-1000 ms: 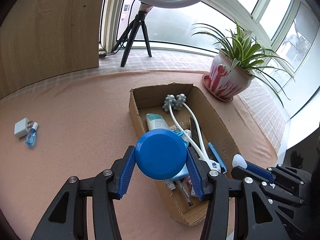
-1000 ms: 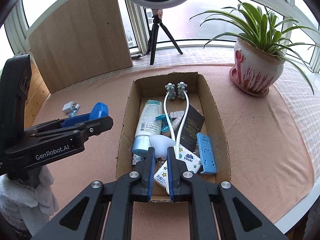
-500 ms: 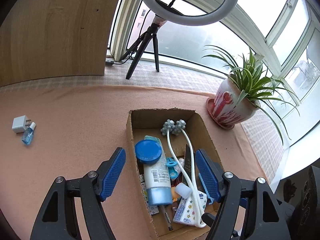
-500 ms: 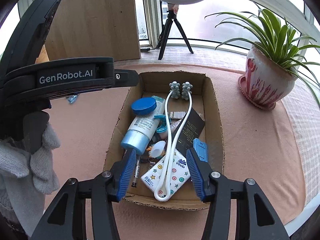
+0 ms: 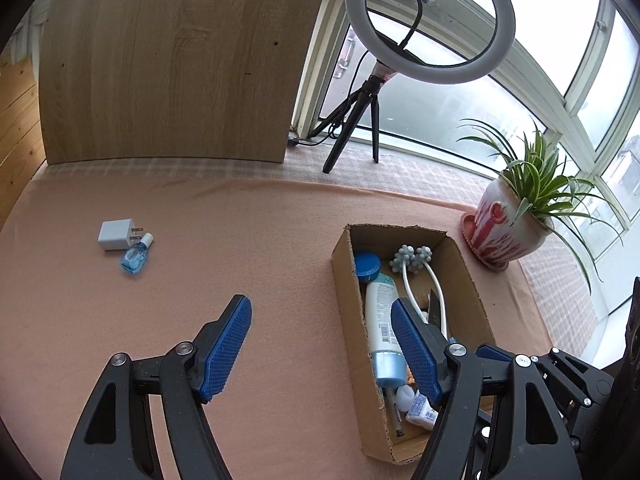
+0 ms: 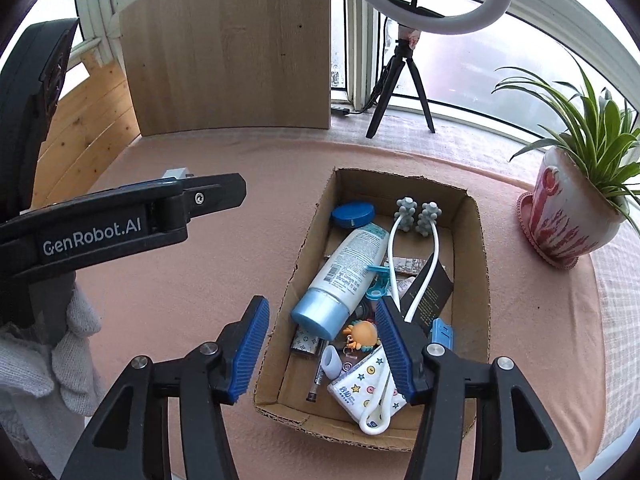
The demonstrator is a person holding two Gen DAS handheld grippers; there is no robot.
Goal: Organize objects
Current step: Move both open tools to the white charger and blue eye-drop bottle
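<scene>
In the left wrist view, the near finger (image 5: 416, 356) covers the middle of the cardboard box (image 5: 348, 320), hiding part of the white tube (image 5: 380, 320) and whatever lies at 3 o'clock of it. Print on the tube is too small to read. In the right wrist view, the ring light (image 6: 476, 16) is cut off at 12 o'clock, and the charger (image 6: 176, 173) peeks from behind the left gripper's arm.

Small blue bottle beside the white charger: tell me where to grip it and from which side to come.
Grip the small blue bottle across its flat body, below the white cap, coming from above with the open left gripper. It lies flat on the pink cloth, cap against the white charger, so probably close across its free sides.
</scene>
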